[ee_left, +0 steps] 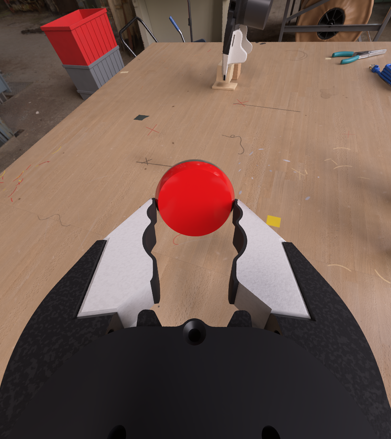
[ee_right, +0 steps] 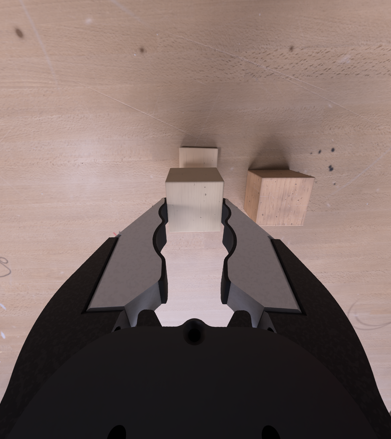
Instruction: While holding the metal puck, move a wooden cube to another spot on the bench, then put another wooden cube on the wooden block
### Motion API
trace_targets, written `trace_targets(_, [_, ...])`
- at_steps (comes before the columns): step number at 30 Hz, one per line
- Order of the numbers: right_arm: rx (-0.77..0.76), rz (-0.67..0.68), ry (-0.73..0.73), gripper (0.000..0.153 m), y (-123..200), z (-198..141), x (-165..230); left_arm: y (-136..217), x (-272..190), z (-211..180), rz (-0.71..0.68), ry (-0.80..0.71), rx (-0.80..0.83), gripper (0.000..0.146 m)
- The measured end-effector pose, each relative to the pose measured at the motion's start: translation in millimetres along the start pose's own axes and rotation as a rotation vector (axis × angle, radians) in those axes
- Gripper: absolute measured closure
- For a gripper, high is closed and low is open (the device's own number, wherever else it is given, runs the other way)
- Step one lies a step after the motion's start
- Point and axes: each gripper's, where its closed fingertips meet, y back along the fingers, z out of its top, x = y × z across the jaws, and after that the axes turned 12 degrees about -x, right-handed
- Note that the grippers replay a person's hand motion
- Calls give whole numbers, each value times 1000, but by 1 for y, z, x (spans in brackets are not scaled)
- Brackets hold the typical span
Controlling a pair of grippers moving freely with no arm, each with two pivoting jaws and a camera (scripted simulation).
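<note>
Glossy red puck (ee_left: pixel 195 198); pale cream cube (ee_right: pixel 194 200); speckled tan cube (ee_right: pixel 279 198) at three o'clock; light-brown grained bench (ee_right: pixel 71 118).

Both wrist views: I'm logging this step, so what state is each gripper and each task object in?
left hand-held gripper: shut on the red metal puck, held above the bench
right hand-held gripper: shut on the pale wooden cube, pointing down
flat wooden block: on the bench, partly hidden under the held cube
speckled wooden cube: on the bench, untouched

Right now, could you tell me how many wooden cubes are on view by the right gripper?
2: a pale cube between the right gripper's fingers, over the flat wooden block; a darker cube on the bench to its right. More may be hidden.
</note>
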Motion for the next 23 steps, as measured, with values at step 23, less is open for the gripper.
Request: trace_targets(23, [8,-13,61,66,44,0,3,1,4,-1,6,11,-3,81])
